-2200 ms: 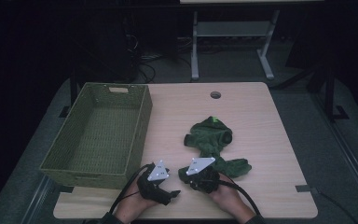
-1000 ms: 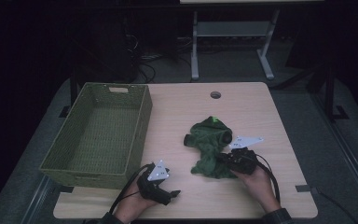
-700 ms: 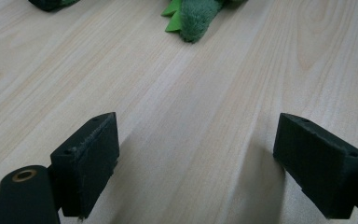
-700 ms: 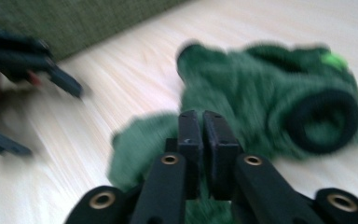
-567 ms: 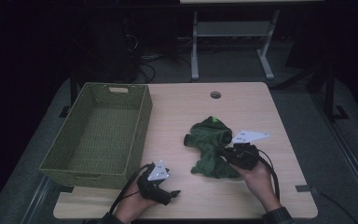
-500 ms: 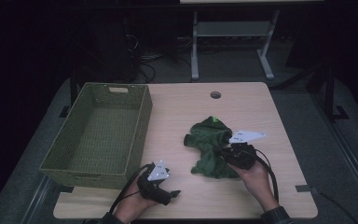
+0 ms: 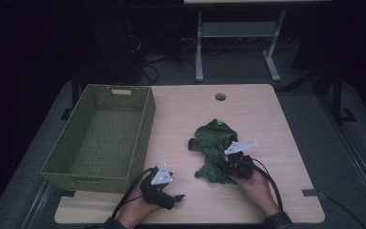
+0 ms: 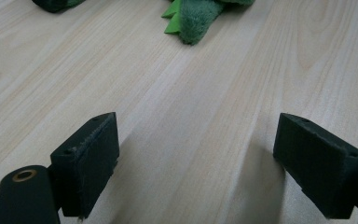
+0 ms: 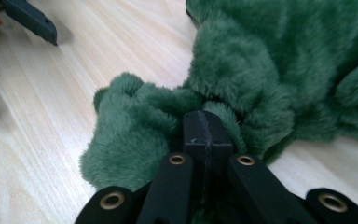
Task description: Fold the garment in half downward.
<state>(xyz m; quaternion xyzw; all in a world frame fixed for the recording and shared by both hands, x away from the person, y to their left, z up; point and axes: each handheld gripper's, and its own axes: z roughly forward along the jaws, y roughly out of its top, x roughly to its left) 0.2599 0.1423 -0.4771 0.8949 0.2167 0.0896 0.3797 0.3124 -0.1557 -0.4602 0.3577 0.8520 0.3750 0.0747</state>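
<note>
A green plush toy (image 7: 213, 139) lies crumpled right of the table's middle. My right gripper (image 7: 222, 168) comes in from its near right side, and its jaws are shut on a fold of fur at the toy's near end (image 9: 135, 126); in the right gripper view (image 9: 205, 128) the pads meet with plush bunched around their tips. My left gripper (image 7: 177, 196) rests low near the table's front edge, left of the toy. It stands open over bare wood (image 8: 196, 158), with the toy's spiked edge (image 8: 186, 18) well ahead of it.
A green woven basket (image 7: 145, 126) with nothing in it stands on the left part of the wooden table (image 7: 262, 109). A round cable hole (image 7: 220, 97) sits near the far edge. The left gripper's jaw (image 9: 30, 18) shows beyond the toy.
My right gripper went from the front centre out to the toy's right, then came in low against its near end and shut on the fur. The left gripper stayed put.
</note>
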